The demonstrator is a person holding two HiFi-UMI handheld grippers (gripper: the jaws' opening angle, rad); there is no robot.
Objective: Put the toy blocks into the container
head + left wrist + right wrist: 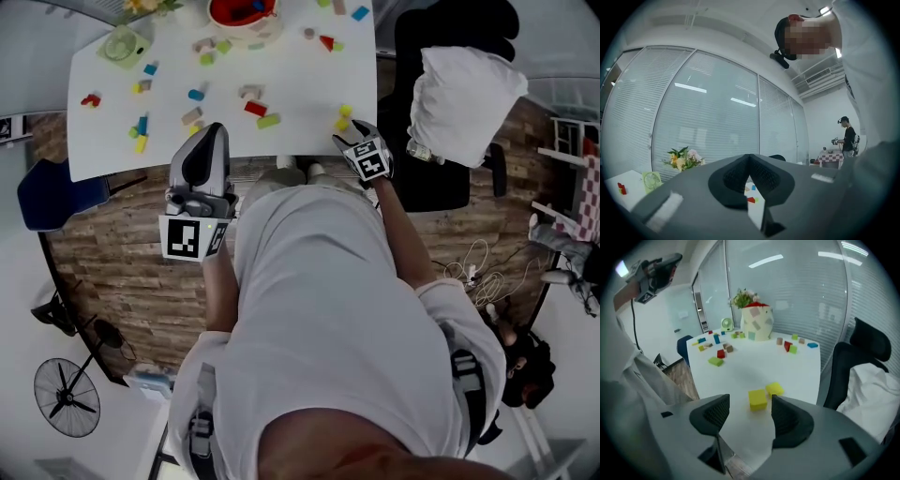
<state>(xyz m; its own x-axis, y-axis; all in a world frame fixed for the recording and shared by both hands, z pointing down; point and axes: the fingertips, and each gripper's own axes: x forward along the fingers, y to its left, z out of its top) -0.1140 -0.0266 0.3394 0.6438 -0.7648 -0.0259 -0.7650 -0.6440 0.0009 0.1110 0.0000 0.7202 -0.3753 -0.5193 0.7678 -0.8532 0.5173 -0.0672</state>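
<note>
Toy blocks of several colours lie scattered over the white table (300,94). The container (242,11), red inside with a patterned wall, stands at the table's far edge and shows again in the right gripper view (757,323). My right gripper (750,402) is open and tilted down over the table's near right corner. A yellow block (758,399) lies on the table just ahead of its jaws, untouched, with a second yellow block (774,389) beside it. My left gripper (750,157) is shut, empty and level at the table's near edge (214,129).
A black chair with a white cloth (464,89) stands right of the table, a blue chair (47,192) to its left. A small green fan (122,45) and flowers (746,297) sit at the table's far side. A floor fan (66,398) and cables (473,272) are on the floor.
</note>
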